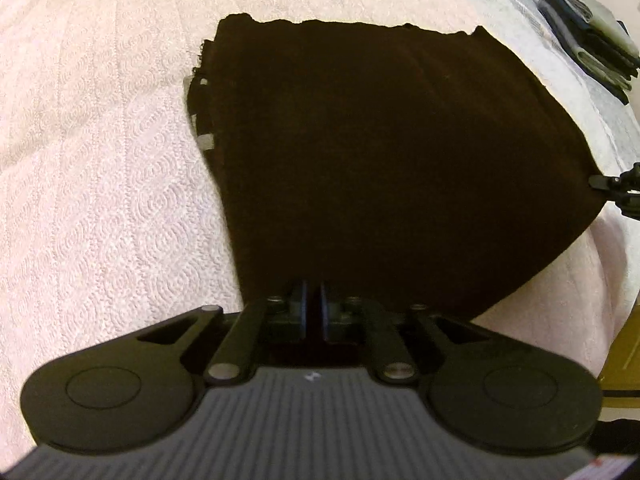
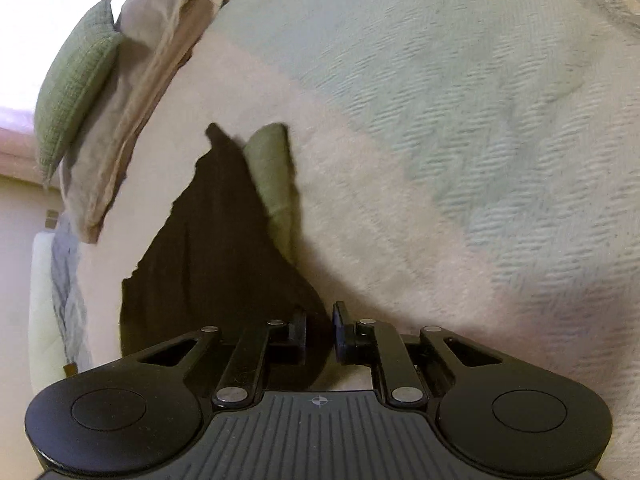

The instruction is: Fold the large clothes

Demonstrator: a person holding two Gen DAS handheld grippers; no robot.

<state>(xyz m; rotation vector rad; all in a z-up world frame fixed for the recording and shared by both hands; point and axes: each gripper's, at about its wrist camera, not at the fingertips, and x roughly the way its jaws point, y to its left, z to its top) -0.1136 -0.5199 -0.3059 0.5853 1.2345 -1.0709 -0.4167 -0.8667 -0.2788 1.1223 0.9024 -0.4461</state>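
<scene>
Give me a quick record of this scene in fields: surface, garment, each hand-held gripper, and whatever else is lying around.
surface: pale quilted bedspread
garment: dark brown cloth, spread flat on the bedspread
left hand-held gripper: shut on the near edge of the dark brown cloth
right hand-held gripper: slightly open at the cloth's corner, not clamping it
other items: stack of folded clothes far right; green pillow on beige folded linens; small green folded piece beside the cloth
</scene>
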